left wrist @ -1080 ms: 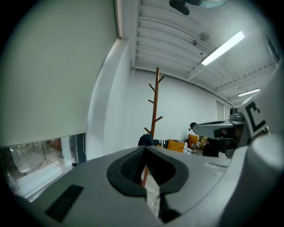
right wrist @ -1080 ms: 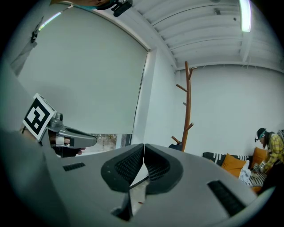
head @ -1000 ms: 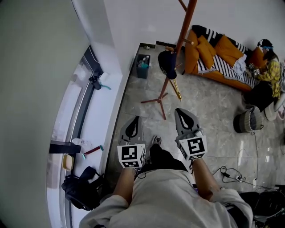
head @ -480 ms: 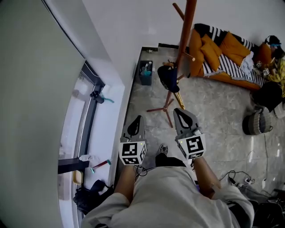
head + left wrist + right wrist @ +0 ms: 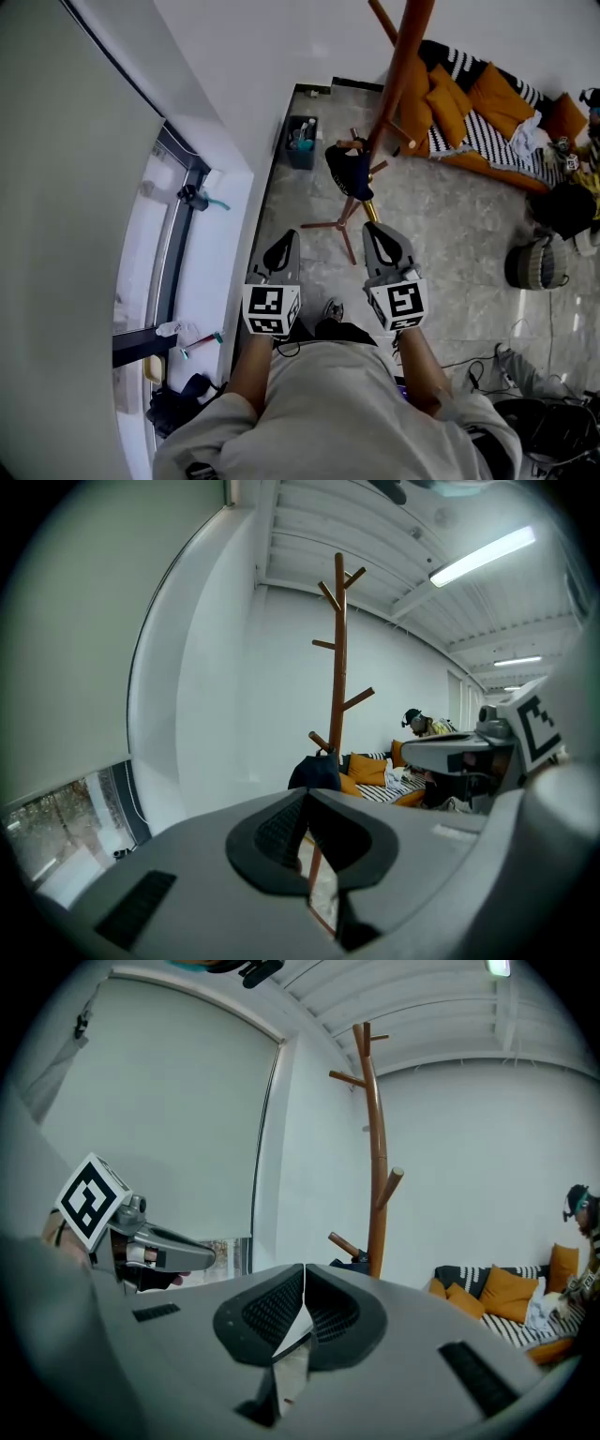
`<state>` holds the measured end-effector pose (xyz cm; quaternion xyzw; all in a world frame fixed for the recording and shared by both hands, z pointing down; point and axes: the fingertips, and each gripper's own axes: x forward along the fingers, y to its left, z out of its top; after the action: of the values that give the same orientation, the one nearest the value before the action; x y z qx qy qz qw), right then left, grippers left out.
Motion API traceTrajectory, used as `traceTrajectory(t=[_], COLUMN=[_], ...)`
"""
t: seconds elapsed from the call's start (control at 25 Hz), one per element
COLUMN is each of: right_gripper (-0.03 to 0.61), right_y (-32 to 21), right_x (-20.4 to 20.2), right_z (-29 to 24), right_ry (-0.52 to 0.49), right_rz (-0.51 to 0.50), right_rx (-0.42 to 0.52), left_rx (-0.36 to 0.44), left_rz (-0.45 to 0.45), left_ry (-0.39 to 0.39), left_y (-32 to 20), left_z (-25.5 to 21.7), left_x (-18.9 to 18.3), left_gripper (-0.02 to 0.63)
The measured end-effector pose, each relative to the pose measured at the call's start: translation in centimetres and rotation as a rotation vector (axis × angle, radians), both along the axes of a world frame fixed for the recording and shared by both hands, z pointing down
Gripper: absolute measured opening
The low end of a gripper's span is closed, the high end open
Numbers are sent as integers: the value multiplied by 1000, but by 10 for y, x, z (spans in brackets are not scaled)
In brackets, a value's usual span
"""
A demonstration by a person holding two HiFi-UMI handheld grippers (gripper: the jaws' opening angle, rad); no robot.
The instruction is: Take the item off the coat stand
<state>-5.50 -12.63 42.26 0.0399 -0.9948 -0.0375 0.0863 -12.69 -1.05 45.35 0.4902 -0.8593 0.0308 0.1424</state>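
Removal is not yet beginning: the dark navy fabric item [image 5: 352, 169] is hanging on a low peg of the tall brown wooden coat stand [image 5: 404, 56]. The grey left gripper [image 5: 284, 246] and the grey right gripper [image 5: 382, 234] are pointing toward it, jaws closed on nothing, with reaching, grasping and lifting all remaining.

Dark navy fabric item [image 5: 349, 171] hangs from a low peg of the upright brown wooden coat stand [image 5: 401, 66], close against the pole and above its splayed legs; short upward-angled pegs branch off higher up.

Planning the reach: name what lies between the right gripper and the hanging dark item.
Nothing solid; the right gripper view shows open air from right gripper to dark item.
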Motion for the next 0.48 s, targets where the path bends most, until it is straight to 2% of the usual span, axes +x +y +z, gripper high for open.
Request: traceTrajectory(t=[0.24, 0.48], right_gripper=[6, 6], right_y=[-10, -22], right_x=[-35, -65], right_z=[19, 35], right_ry=[36, 82], right_rz=[63, 168], right_rx=[-7, -11], left_rx=[-8, -41], left_rz=[72, 214], left_ry=[16, 12], left_y=[-18, -41], left_z=[13, 24], left_x=[-43, -89], left_gripper=[11, 11])
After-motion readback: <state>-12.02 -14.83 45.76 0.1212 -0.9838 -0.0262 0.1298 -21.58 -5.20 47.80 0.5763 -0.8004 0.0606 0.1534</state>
